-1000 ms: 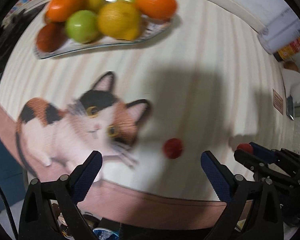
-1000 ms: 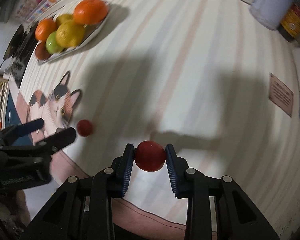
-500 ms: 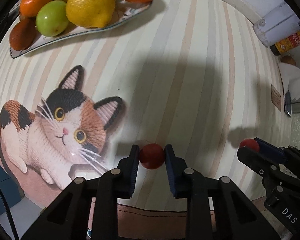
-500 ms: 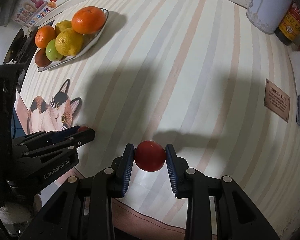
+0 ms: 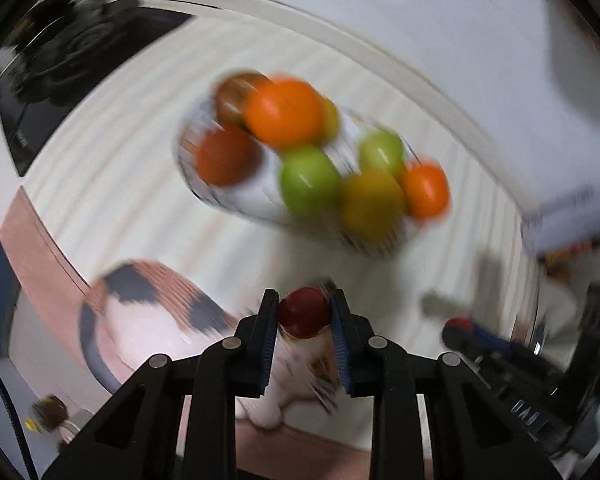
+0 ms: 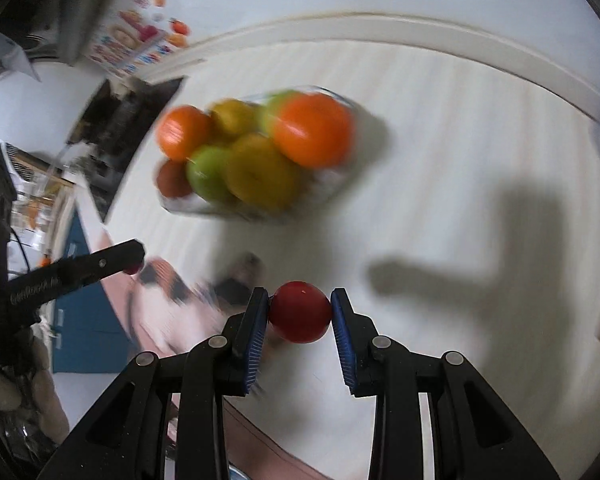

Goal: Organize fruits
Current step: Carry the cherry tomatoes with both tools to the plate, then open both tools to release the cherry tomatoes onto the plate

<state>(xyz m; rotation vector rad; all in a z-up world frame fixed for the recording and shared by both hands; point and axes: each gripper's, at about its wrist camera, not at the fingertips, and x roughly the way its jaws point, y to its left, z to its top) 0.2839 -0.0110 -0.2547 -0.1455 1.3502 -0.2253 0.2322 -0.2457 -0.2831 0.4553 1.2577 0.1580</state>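
My left gripper is shut on a small red fruit and holds it above the cat picture on the mat. My right gripper is shut on a larger red fruit above the striped mat. A glass plate holds oranges, green fruits, a lemon and brown-red fruits; it lies ahead of both grippers and also shows in the right wrist view. Both views are blurred by motion. The left gripper appears at the left of the right wrist view, the right gripper at the lower right of the left wrist view.
A striped mat with a calico cat picture covers the table. A dark panel lies at the back left. A white container stands at the right. A colourful box stands behind the plate.
My left gripper, shut on the small red fruit, has lifted and swung toward the plate. My right gripper, holding its red fruit, has also moved toward the plate.
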